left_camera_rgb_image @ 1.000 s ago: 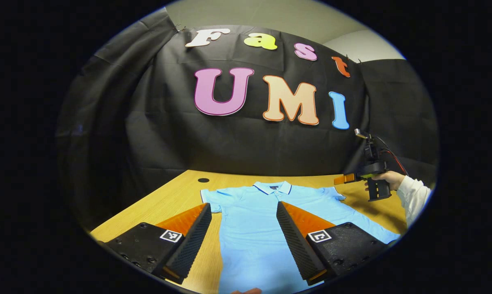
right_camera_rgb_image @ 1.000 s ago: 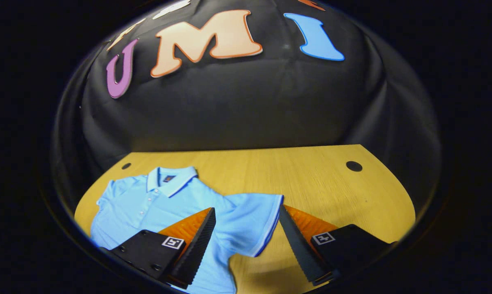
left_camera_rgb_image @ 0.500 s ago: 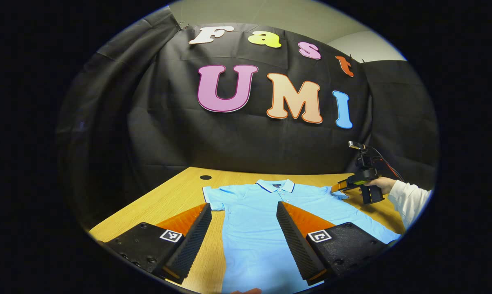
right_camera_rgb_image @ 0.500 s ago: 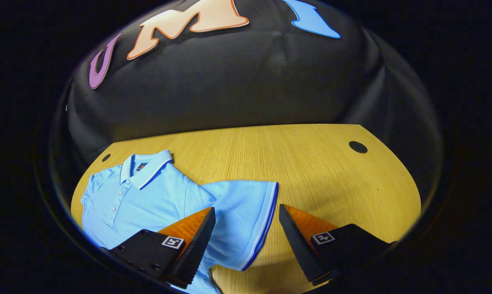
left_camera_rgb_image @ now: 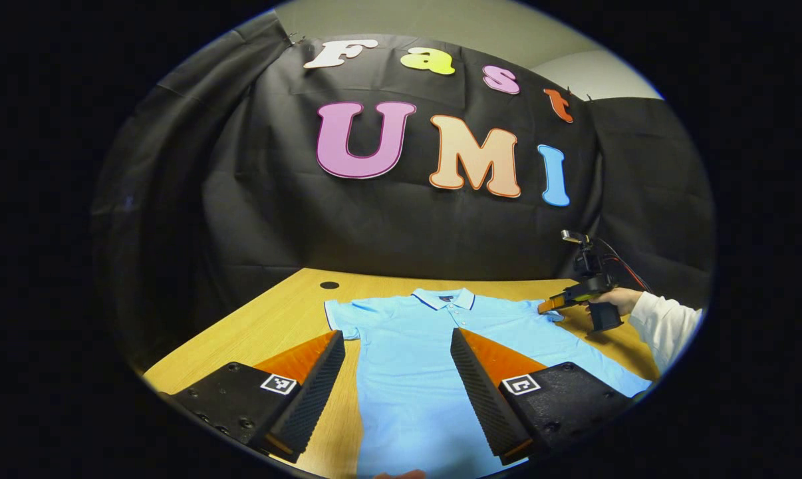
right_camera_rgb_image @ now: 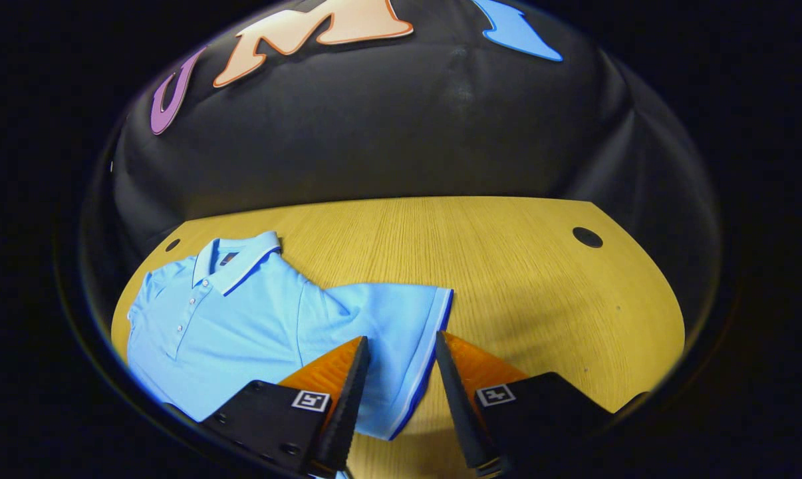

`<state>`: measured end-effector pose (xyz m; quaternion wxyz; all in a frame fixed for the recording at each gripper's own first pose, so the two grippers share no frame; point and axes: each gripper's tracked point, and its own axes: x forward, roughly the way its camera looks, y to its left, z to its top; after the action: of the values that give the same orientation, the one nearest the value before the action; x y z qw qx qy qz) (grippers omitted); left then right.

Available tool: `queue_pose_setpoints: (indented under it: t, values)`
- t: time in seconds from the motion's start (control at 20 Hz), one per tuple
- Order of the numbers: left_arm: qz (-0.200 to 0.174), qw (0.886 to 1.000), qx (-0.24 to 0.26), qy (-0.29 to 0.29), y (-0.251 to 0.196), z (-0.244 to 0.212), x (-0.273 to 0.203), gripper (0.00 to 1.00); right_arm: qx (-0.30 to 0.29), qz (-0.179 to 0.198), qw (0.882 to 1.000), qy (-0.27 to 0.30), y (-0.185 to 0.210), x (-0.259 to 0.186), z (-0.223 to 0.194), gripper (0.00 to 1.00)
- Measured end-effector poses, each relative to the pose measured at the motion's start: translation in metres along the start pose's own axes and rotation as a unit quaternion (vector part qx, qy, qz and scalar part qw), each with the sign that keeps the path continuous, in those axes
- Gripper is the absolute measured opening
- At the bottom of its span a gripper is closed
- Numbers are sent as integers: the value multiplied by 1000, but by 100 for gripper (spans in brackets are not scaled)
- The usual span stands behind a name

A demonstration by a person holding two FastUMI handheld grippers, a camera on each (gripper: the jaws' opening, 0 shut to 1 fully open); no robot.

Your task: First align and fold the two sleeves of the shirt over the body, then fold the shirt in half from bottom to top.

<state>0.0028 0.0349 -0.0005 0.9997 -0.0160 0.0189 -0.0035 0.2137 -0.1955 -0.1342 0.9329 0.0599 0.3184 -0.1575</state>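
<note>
A light blue polo shirt (left_camera_rgb_image: pixel 414 359) lies flat and face up on the wooden worktop (left_camera_rgb_image: pixel 268 332), collar (left_camera_rgb_image: pixel 444 299) toward the booth's black cloth wall (left_camera_rgb_image: pixel 255 199), buttons fastened down the placket. Both short sleeves are spread out to the sides, neither one folded over the body. The collar and the sleeve cuffs carry a dark blue and white trim.

In the right gripper view the shirt (right_camera_rgb_image: pixel 235 319) fills the lower left of the worktop (right_camera_rgb_image: pixel 507 266), and its nearer sleeve (right_camera_rgb_image: pixel 388 339) stretches toward the right gripper (right_camera_rgb_image: pixel 401 399). That gripper's jaws stand partly open, astride the sleeve's trimmed cuff: one finger over the sleeve cloth, the other just past the hem above bare wood. Whether either finger touches the cloth cannot be told.

In the left gripper view the left gripper (left_camera_rgb_image: pixel 398 392) hovers over the lower part of the shirt, jaws wide open and holding nothing, one finger above the bare worktop beside the shirt, the other above its body. Farther off, the right gripper (left_camera_rgb_image: pixel 552 305) sits low at the far sleeve, held by a hand (left_camera_rgb_image: pixel 610 301) in a white sleeve (left_camera_rgb_image: pixel 667 326).

Round dark holes (right_camera_rgb_image: pixel 586 237) are set in the worktop near its far corners.
</note>
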Motion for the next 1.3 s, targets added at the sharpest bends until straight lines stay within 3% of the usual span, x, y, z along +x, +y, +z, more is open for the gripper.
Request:
queue_pose_setpoints:
  t: [0.1,0.15,0.2,0.35,0.6,0.8,1.05,1.3]
  values:
    - [1,1000,0,1,3,0,1,95,2,7,1000,4,4,-4,-2,34]
    - [0,1000,-1,2,3,-1,1,96,3,8,1000,5,7,-6,-1,28]
    - [0,1000,-3,4,2,-2,2,95,1,2,1000,6,8,-6,-2,14]
    - [-7,1000,-6,9,-1,-7,2,95,0,-6,1000,5,9,-8,0,1]
    - [-13,1000,-2,9,-2,-5,1,95,20,-4,1000,-3,16,-19,12,2]
    - [-14,1000,0,7,-2,-3,0,96,65,38,996,-50,48,-39,49,2]
    - [-18,1000,-3,5,-5,-4,1,95,104,138,982,-81,123,-61,69,2]
    - [-23,1000,-9,12,-8,-8,3,96,103,217,969,-65,204,-71,50,2]
